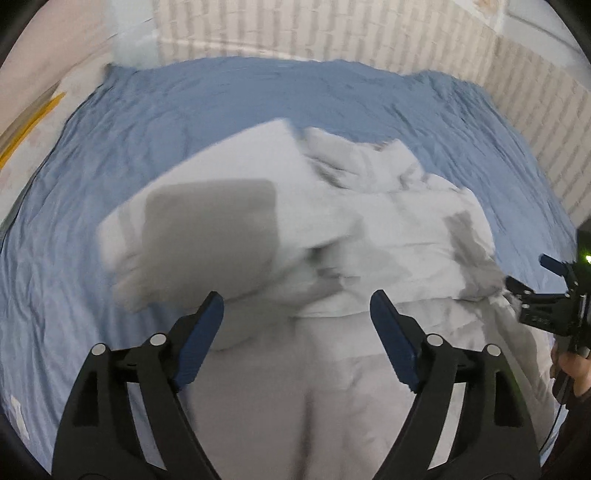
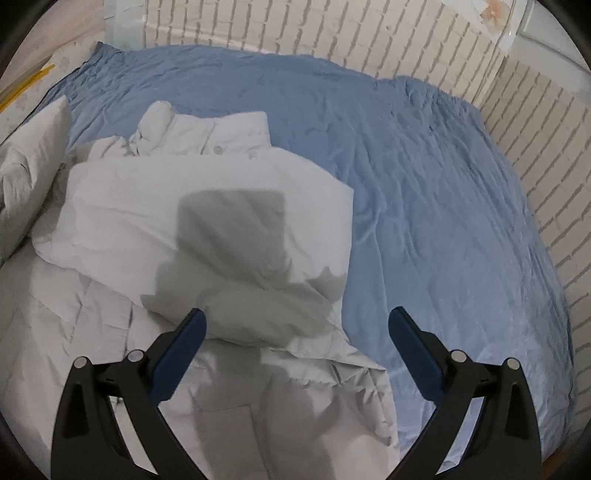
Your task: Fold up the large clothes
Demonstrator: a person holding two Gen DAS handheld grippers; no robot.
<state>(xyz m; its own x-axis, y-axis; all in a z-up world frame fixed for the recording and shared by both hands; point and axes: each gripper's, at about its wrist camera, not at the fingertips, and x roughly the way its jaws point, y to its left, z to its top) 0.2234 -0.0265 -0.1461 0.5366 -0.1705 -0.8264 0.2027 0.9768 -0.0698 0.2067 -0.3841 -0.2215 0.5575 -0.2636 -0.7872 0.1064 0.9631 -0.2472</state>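
Observation:
A large white padded coat (image 1: 332, 229) lies on a blue bedsheet (image 1: 184, 110). In the left wrist view one sleeve (image 1: 221, 206) is blurred, lifted over the coat's body. My left gripper (image 1: 297, 306) is open and empty just above the coat's lower part. In the right wrist view the coat (image 2: 207, 206) lies with a sleeve folded across its body and its collar (image 2: 207, 129) at the far end. My right gripper (image 2: 297, 325) is open and empty above the coat's right edge. It also shows at the right edge of the left wrist view (image 1: 524, 280).
The blue sheet (image 2: 424, 184) covers a bed set against a white brick wall (image 2: 332, 33) at the far side and right. A pale floor with yellow strips (image 1: 33, 122) lies to the left.

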